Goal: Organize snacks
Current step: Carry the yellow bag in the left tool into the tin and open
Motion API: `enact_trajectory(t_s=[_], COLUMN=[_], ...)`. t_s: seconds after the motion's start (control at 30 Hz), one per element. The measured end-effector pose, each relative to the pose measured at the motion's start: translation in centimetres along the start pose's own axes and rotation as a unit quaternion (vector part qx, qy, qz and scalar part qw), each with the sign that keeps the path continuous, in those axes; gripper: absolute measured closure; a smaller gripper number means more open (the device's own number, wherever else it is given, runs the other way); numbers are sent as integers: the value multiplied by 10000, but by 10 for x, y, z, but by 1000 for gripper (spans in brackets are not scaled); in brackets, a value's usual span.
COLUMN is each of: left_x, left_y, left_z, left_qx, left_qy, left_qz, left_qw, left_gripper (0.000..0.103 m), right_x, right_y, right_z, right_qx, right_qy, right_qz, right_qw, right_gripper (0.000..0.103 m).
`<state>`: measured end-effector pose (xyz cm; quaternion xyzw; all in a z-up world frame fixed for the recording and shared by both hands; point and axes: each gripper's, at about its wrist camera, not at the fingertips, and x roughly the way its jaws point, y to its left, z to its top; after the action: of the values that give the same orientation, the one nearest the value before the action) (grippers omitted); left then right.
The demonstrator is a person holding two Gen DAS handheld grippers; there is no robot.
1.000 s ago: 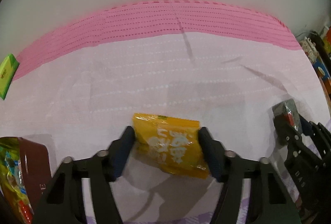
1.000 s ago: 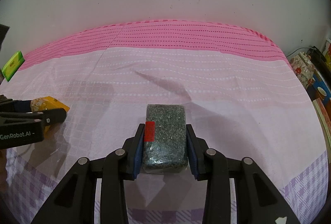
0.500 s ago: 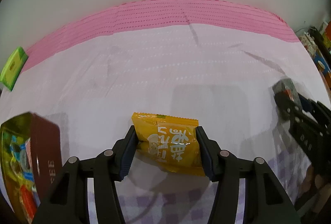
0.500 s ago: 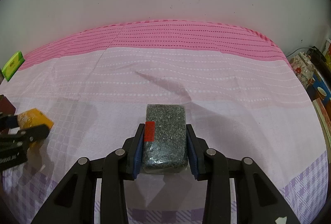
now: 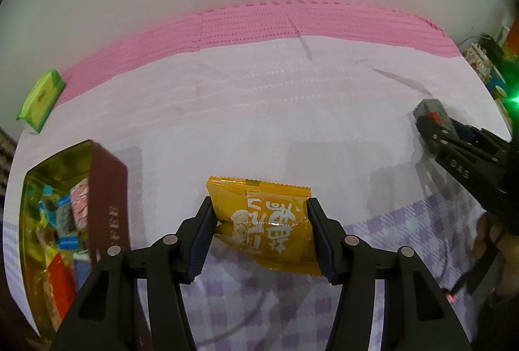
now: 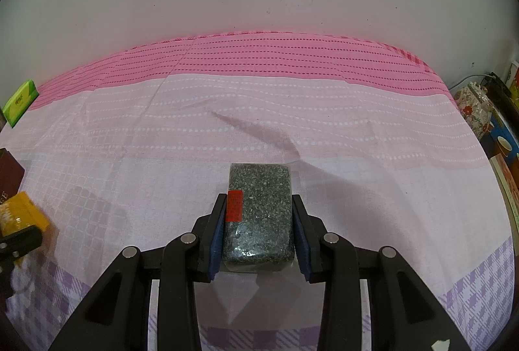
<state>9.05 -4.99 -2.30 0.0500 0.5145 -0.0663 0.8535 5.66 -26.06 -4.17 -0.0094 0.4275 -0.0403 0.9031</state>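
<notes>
My left gripper (image 5: 259,221) is shut on a yellow snack packet (image 5: 269,224) with white lettering, held above the cloth. A dark red tin (image 5: 107,198) with a gold inside, holding several wrapped snacks, stands at the left, close beside the left gripper. My right gripper (image 6: 259,221) is shut on a dark speckled block-shaped packet (image 6: 259,211) with a red sticker. The right gripper and its packet (image 5: 434,111) also show at the right of the left wrist view. The yellow packet (image 6: 22,215) and a corner of the tin (image 6: 9,176) show at the left edge of the right wrist view.
A pink and lilac checked cloth (image 6: 292,130) covers the table up to a white wall. A green packet (image 5: 40,98) lies at the far left, also in the right wrist view (image 6: 19,101). Boxes and a floral bag (image 6: 473,108) crowd the right edge.
My left gripper has moved left with the yellow packet, bringing the tin further into its view and closer. The right gripper has stayed still with its packet.
</notes>
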Motion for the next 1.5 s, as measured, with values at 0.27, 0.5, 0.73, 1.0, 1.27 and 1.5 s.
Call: enact_trajectory(t_s=[0.27, 0.5, 0.73, 1.0, 1.27, 1.5], left_x=[-41, -68, -79, -83, -90, -76], left_y=[26, 66, 117, 176, 219, 222], left_z=[-5, -10, -27, -46, -48, -59], left_qx=[-194, -501, -827, -1178, -1442, -1318], left_qy=[-318, -488, -395, -258, -294, -91], left_qz=[166, 400, 658, 946, 1162, 1176], left_qw=[9992, 9967, 9936, 9882, 9823, 9842], left_gripper=[47, 47, 47, 47, 47, 47], right_x=[0, 0, 0, 0, 0, 0], right_y=[0, 0, 0, 0, 0, 0], right_z=[0, 0, 0, 0, 0, 0], right_qx=[0, -1, -4, -2, 1, -9], right_qy=[0, -1, -2, -3, -3, -3], right_qz=[0, -1, -6, -3, 2, -7], right_qw=[10000, 10000, 10000, 10000, 10000, 10000], right_gripper=[69, 69, 69, 69, 68, 69])
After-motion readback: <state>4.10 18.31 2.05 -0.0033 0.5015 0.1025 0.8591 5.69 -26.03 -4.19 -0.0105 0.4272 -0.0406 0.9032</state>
